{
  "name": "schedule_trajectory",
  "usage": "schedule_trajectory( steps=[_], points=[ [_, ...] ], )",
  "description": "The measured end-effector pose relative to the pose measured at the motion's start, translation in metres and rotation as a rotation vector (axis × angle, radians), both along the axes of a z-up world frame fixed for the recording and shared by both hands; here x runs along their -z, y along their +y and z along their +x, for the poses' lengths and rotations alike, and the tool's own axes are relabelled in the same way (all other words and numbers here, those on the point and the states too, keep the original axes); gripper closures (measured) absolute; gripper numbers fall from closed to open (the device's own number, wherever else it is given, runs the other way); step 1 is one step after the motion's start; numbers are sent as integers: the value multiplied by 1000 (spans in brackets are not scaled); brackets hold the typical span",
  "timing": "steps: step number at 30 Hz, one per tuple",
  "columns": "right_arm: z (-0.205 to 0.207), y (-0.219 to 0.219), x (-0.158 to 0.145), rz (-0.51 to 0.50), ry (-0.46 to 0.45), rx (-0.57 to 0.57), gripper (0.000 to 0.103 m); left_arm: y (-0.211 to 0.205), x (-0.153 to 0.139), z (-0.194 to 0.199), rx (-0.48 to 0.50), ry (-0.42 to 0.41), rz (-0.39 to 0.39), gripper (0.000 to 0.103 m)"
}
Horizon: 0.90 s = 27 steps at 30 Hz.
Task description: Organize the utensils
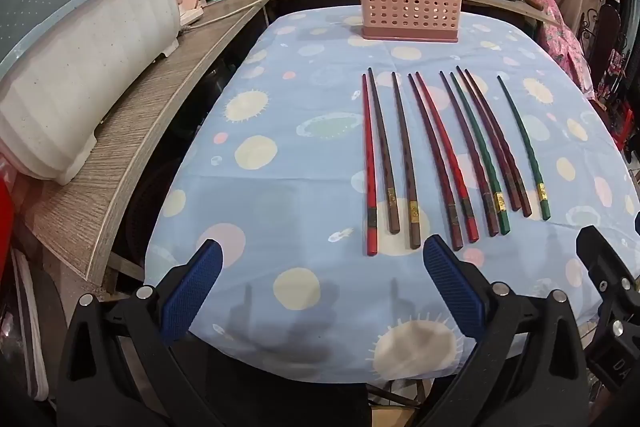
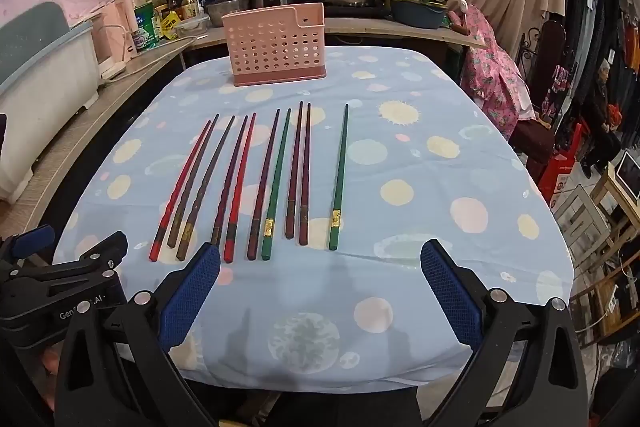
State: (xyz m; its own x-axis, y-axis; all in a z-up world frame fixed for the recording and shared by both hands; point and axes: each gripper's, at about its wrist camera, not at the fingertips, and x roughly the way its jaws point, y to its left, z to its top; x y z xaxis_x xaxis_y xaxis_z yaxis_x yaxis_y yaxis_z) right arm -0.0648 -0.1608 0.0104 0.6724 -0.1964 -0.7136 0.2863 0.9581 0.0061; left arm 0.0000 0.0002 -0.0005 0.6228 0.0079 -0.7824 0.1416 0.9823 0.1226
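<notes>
Scene: As ten chopsticks (image 1: 448, 155) wait in a loose row on a table under a blue spotted cloth (image 1: 280, 131), two hand-held tongs hang over the near edge, tilted down toward them.

Left gripper (image 1: 320, 291): jaws spread wide, blue pads (image 1: 192, 291) bare, nothing between them; it sits above the cloth just short of the row's thick ends.

Right gripper (image 2: 320, 291): equally wide and empty, over the near edge beside its twin, the lone green chopstick (image 2: 339, 179) lying ahead of it.

Chopsticks: red, brown, maroon and green, roughly parallel, thin tips pointing at the far side; several lie touching or nearly so, while the rightmost green one lies apart from the rest.

Holder: a pink perforated basket (image 2: 276, 45) stands upright at the far end of the table, well apart from the row and, as far as its holes show, empty.

Stage: nothing lifted yet, by the look of it; sorting has still to start.

Risks: thin, smooth sticks lying flat on soft cloth may roll or slip from a pinch. Wide jaws closing on a crowded pair could catch a neighbour or bunch the cloth. A stick held far from its middle may tip in transit and miss the basket's mouth, and a hard nudge might topple the light basket.
</notes>
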Motion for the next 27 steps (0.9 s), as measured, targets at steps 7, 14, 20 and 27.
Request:
schedule_trajectory(
  steps=[7, 14, 20, 27],
  points=[
    [7, 3, 2, -22, 11, -6, 7, 0, 8, 6, 7, 24, -2, 7],
    [8, -3, 5, -7, 32, 4, 7, -4, 11, 9, 12, 32, 2, 7],
    [11, -4, 6, 3, 40, 11, 7, -7, 13, 10, 18, 44, 4, 7],
    [14, -3, 9, 6, 47, 1, 7, -7, 15, 10, 17, 46, 6, 7]
  ],
)
